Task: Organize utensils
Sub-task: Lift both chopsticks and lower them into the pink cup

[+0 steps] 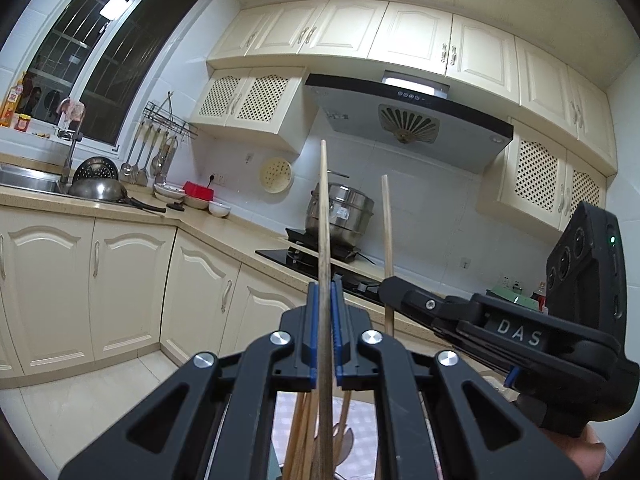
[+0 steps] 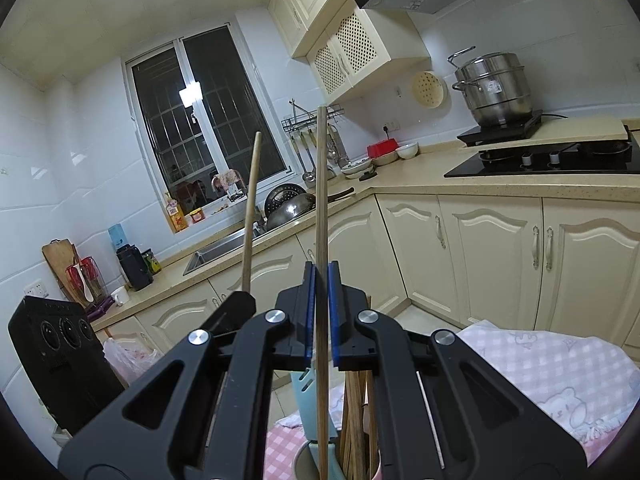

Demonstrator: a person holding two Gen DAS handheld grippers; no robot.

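Each gripper grips one upright wooden chopstick above a holder already crowded with others — so, by my judgement, the sorting is well along. The left gripper (image 1: 325, 308) pinches the left chopstick (image 1: 324, 216) between blue pads; the right gripper (image 2: 319, 300) clamps the right chopstick (image 2: 321, 184) likewise. Both point forward, side by side, above the utensil holder (image 2: 310, 460) on a pink checked cloth (image 2: 540, 364).

Matt pale wood is seen in the chopsticks (image 1: 325, 216), matt black plastic in each claw (image 2: 319, 312), shiny steel in the pot (image 2: 494, 88), soft cloth on the desk (image 2: 560, 364).
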